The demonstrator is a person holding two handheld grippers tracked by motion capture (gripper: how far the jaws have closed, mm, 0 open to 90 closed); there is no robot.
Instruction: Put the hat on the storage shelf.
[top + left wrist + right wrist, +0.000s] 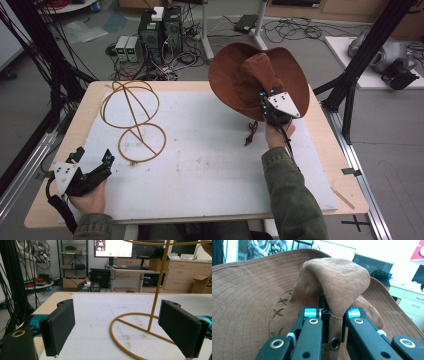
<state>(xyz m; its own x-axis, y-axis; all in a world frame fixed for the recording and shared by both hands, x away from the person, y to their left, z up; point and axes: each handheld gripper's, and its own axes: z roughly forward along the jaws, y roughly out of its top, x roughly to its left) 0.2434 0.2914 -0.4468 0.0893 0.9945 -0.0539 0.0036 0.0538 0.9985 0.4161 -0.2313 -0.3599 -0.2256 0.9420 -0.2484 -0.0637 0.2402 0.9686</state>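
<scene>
White table mat (210, 165): right gripper (266, 100) pinches the hat's (235, 75) crown; it may slip free. Left gripper (92, 160) gapes.

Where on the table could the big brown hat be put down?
The white mat is bare between the wire stand and the right gripper holding the hat. The left is crowded: the stand, with the left gripper beside its base.
</scene>
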